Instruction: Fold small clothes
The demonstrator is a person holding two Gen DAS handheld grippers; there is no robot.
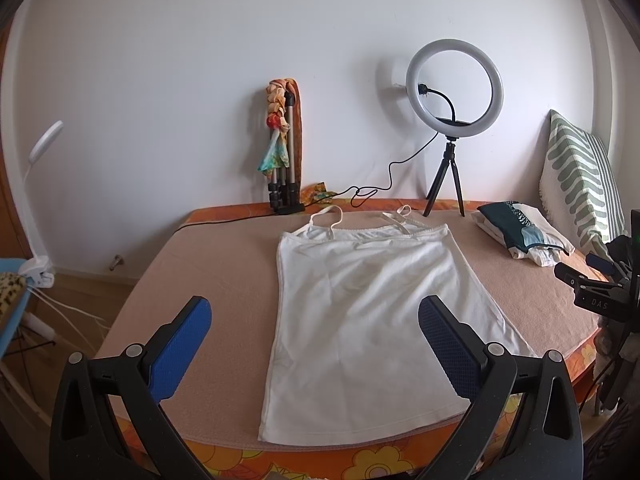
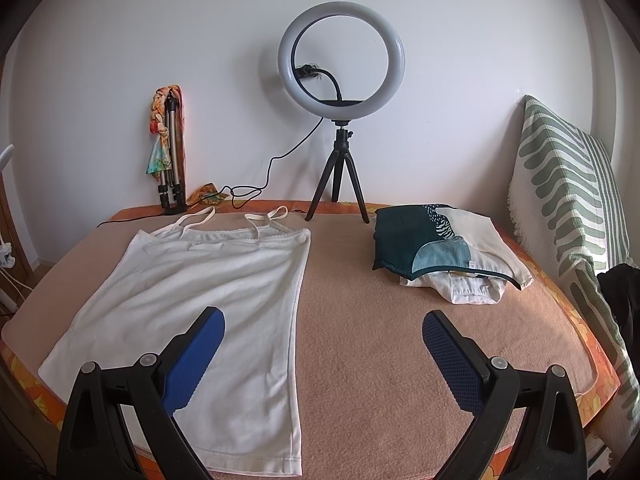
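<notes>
Through the left wrist camera we see our left gripper [image 1: 316, 320] hanging above the near part of the bed, its jaws spread wide and released, holding nothing. Between and beyond its blue pads [image 1: 182, 348] lies the white camisole [image 1: 368, 312], spread flat on the tan blanket [image 1: 200, 264], straps toward the wall and hem toward us. Taking the camisole as our landmark: behind its straps and to the right stands the ring light [image 1: 454, 92] on a small black tripod; behind its left strap a folded tripod [image 1: 286, 156] wrapped in a colourful scarf leans against the wall. To the camisole's right, near the striped green pillow [image 1: 580, 184], sits a pile of folded clothes [image 1: 520, 232]. Further right, at the frame edge, we glimpse part of our right gripper [image 1: 588, 280]; from here we cannot tell how its jaws stand.

Through the right wrist camera our right gripper [image 2: 324, 326] shows its jaws likewise wide apart and empty. Its left pad [image 2: 192, 360] hovers over the camisole's [image 2: 192, 292] near right portion, while the right pad is over bare blanket [image 2: 380, 340]. The folded clothes [image 2: 436, 248] lie well to the camisole's right, the ring light [image 2: 341, 60] behind its right corner, and the pillow [image 2: 568, 184] beyond the pile.
</notes>
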